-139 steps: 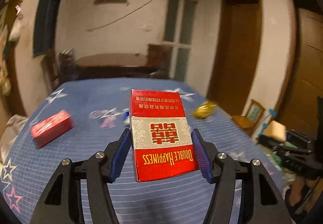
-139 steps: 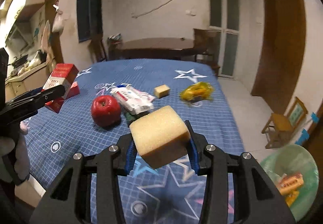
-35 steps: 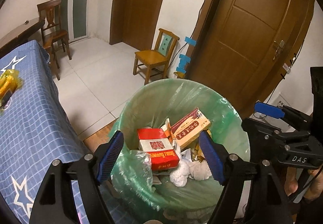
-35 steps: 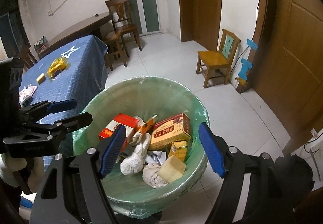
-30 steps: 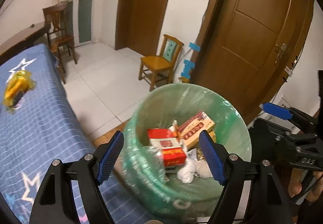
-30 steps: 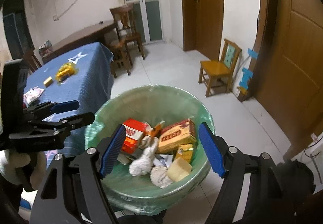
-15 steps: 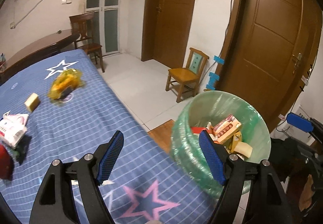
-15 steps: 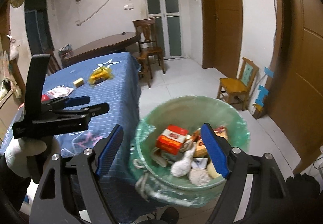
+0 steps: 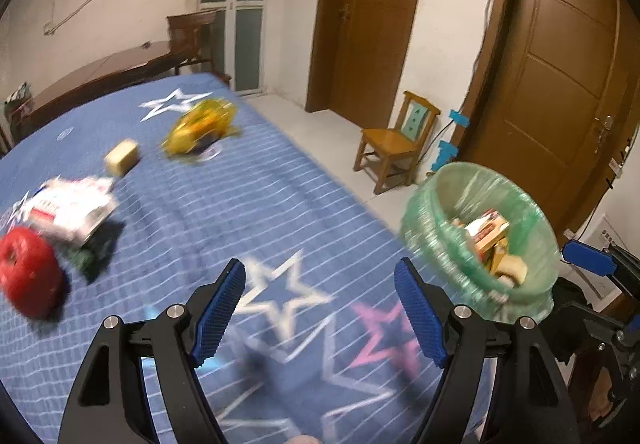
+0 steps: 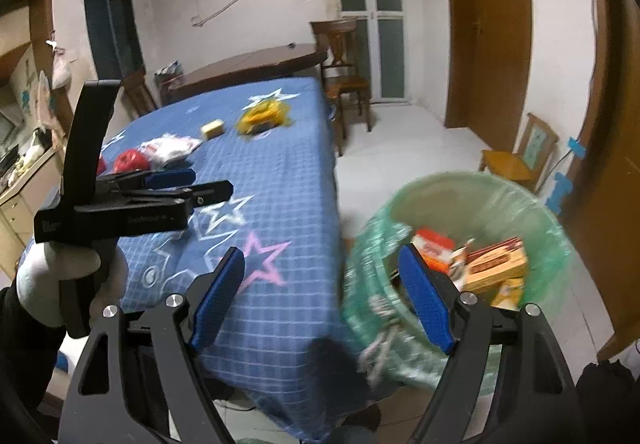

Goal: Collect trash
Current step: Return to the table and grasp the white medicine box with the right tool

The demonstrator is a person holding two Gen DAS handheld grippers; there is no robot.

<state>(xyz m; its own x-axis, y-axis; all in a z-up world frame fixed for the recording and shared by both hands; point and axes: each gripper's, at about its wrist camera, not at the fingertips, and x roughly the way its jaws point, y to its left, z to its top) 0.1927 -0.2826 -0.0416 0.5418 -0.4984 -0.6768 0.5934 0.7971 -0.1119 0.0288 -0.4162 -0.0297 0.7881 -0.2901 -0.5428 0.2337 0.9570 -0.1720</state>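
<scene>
My left gripper (image 9: 320, 308) is open and empty above the blue star-patterned table (image 9: 248, 212). My right gripper (image 10: 322, 296) is open and empty over the table's edge, beside the green-lined trash bin (image 10: 480, 200). The bin (image 9: 448, 244) holds red and brown boxes and a sponge. On the table lie a white wrapper (image 9: 68, 208), a yellow bag (image 9: 200, 126), a small yellow sponge (image 9: 122, 156) and a red apple (image 9: 30, 276). The left gripper also shows in the right wrist view (image 10: 188, 184).
A small wooden chair (image 9: 396, 144) stands by brown doors (image 9: 560, 84) right of the bin. A dark wooden table (image 10: 248, 64) and chair (image 10: 340, 56) stand beyond the blue table. White tiled floor (image 10: 400, 140) lies between table and doors.
Both grippers let their boxes and sponge fall into the bin earlier. Since then both have swung left, away from the bin, back toward the table; the view is blurred by motion.
</scene>
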